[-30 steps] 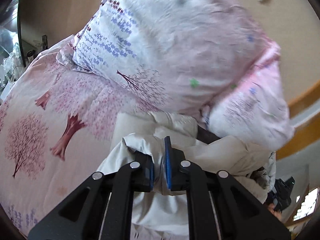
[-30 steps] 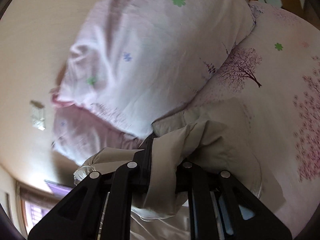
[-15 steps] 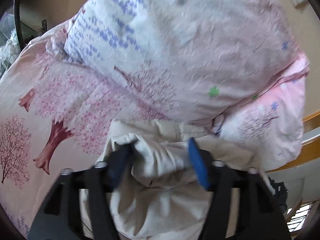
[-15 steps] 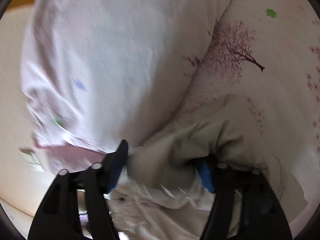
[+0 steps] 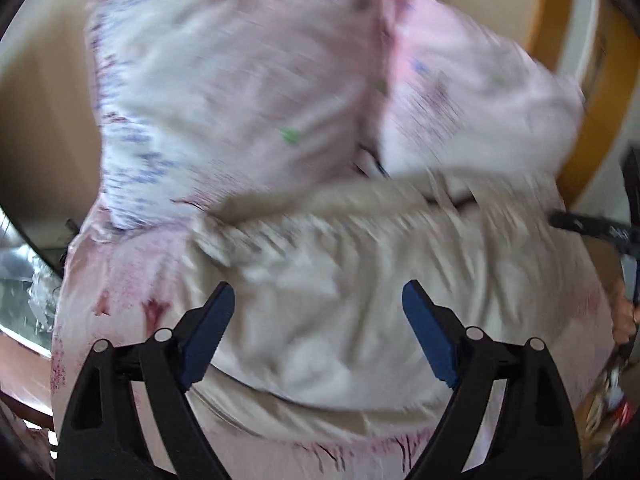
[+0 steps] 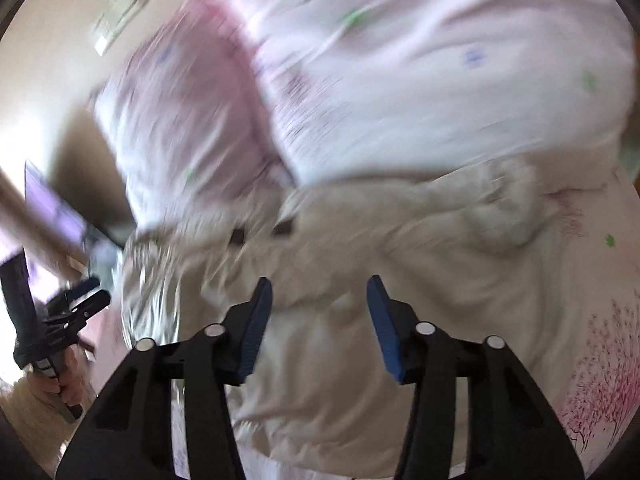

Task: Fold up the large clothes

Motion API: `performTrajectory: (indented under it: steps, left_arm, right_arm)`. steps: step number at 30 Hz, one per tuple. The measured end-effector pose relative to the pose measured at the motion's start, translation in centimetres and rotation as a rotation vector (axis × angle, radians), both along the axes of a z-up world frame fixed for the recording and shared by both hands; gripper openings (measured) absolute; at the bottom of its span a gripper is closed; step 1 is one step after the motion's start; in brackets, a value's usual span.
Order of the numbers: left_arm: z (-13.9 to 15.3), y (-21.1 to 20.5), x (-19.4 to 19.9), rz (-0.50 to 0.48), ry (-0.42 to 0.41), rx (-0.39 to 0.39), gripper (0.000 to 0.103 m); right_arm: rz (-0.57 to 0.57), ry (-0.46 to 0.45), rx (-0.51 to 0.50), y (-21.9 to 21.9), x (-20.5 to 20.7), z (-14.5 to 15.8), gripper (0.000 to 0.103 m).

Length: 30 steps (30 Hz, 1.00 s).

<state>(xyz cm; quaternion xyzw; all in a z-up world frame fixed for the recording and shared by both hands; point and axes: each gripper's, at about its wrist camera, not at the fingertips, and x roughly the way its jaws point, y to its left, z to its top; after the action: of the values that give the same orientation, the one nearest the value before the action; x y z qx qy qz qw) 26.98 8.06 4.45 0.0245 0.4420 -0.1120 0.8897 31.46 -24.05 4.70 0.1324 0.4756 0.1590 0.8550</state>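
Observation:
A cream garment (image 5: 360, 300) lies rumpled on the pink tree-print bedsheet (image 5: 120, 280), right below two pillows. My left gripper (image 5: 318, 320) hovers over it, jaws wide and still opening, and the blue pads (image 5: 210, 332) touch no cloth. In the right wrist view the same garment (image 6: 420, 280) spreads under my right gripper (image 6: 320, 316). Its jaws stand apart and are closing, with nothing pinched between them. Each view is blurred by motion. The other hand-held gripper shows at the frame edge in both views, the right gripper (image 5: 584, 226) and the left gripper (image 6: 76, 304).
Two printed pillows (image 5: 240, 80) (image 5: 472, 112) are propped against the wall behind the garment, also seen as pillows (image 6: 440, 80). A wooden frame (image 5: 576, 80) runs at the right. A wall switch (image 6: 120, 12) sits high on the left. A person's hand (image 6: 56, 384) holds the far gripper.
Both grippers were shut on bunched cream cloth and have let it go. Their jaws opened and both drew back and rolled, leaving the garment lying flatter on the bed.

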Motion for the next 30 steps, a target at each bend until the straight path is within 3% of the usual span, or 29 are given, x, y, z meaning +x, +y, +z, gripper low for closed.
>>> performTrajectory:
  steps: [3, 7, 11, 18, 20, 23, 26, 30]
  left_arm:
    - [-1.9, -1.0, 0.1, 0.010, 0.044, -0.001, 0.086]
    - [-4.7, -1.8, 2.6, 0.076, 0.137, 0.010, 0.085]
    - [-6.0, -1.7, 5.4, 0.120, 0.205, -0.017, 0.082]
    - [-7.4, -2.0, 8.5, 0.166, 0.287, -0.056, 0.082]
    - [-7.6, -2.4, 8.8, 0.166, 0.281, -0.034, 0.082]
    - [-7.5, -2.5, 8.4, 0.166, 0.266, -0.018, 0.082]
    - [-6.9, -1.6, 7.3, 0.144, 0.260, -0.051, 0.081]
    - [-4.9, 0.7, 5.5, 0.100, 0.220, -0.065, 0.081]
  right_arm:
    - [0.048, 0.038, -0.069, 3.1, 0.1, -1.3, 0.043]
    - [0.002, 0.108, -0.252, 5.0, 2.3, -4.1, 0.039]
    - [-0.118, 0.241, -0.223, 3.3, 4.7, -7.1, 0.037]
    - [-0.180, 0.335, -0.222, 2.4, 7.0, -9.3, 0.036]
    - [-0.185, 0.345, -0.216, 2.3, 7.2, -9.5, 0.036]
    - [-0.172, 0.317, -0.226, 2.5, 6.8, -9.2, 0.037]
    - [-0.171, 0.244, -0.229, 2.7, 4.7, -7.4, 0.037]
    - [-0.339, 0.110, -0.163, -0.8, 0.2, -3.7, 0.039]
